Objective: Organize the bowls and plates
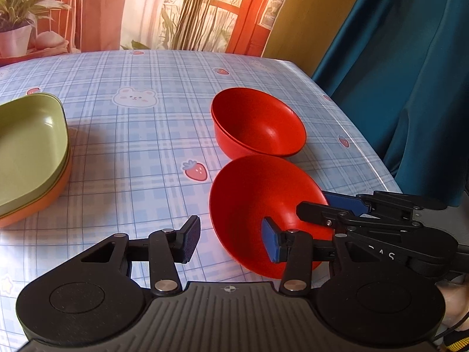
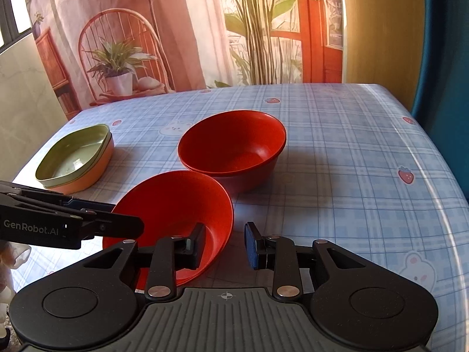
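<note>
A red bowl [image 1: 252, 202] [image 2: 178, 202] sits tilted near the table's front edge. Both grippers straddle its rim. My left gripper [image 1: 231, 242] is open, one finger inside the bowl, one outside on the left. My right gripper [image 2: 224, 245] is open too, its left finger inside the bowl and its right finger outside. Behind it stand two nested red bowls [image 1: 258, 123] [image 2: 234, 149]. A green plate [image 1: 29, 146] [image 2: 73, 155] lies stacked on an orange one [image 1: 44, 202] [image 2: 93, 173] at the left.
The table has a blue checked cloth [image 1: 140, 152] [image 2: 351, 161] with bear and strawberry prints. Its right edge [image 1: 366, 135] drops off beside a teal curtain [image 1: 410, 73]. A printed backdrop hangs behind the far edge.
</note>
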Motion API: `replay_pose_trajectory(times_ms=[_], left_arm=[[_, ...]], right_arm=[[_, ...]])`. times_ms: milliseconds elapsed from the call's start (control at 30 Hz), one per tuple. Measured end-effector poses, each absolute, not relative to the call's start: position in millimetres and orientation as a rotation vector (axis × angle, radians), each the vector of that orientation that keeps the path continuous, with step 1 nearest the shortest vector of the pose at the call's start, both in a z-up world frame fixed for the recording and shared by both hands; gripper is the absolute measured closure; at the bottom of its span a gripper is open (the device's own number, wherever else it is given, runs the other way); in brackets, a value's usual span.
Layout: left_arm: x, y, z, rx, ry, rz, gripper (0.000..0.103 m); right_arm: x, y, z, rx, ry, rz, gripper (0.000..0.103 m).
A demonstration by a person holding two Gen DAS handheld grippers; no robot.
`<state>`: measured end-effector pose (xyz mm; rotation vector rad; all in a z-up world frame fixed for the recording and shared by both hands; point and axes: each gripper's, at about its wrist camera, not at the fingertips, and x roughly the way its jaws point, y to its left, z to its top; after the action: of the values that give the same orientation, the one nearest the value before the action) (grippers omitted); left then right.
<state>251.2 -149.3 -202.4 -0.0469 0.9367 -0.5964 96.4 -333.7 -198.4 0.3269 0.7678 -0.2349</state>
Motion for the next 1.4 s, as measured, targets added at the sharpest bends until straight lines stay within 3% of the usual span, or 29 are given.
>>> replay_pose_trajectory(times_ms=[133,200,267,1400], left_arm=[[246.6,-150.4,-204.2,-0.05,0.942,-0.617,0.057],[244.9,-150.7,-203.9,-0.053,0.939,-0.631,0.064],[243.9,-151.3,-202.7,-0.05,0.936,-0.643,0.067],[247.4,-113.5,-158.6,-0.122,0.795,-0.557,0.067]], right_arm=[[90.1,-333.0,-199.5,0.346,0.774,-0.237,0.076],[87.5,-332.9,-200.3,0.36,0.771,-0.237,0.077],[86.9,-330.6,-200.4,0.363,0.77,-0.233,0.087],[129.1,-307.5,-159.1,0.269,0.711,-0.163,0.086]])
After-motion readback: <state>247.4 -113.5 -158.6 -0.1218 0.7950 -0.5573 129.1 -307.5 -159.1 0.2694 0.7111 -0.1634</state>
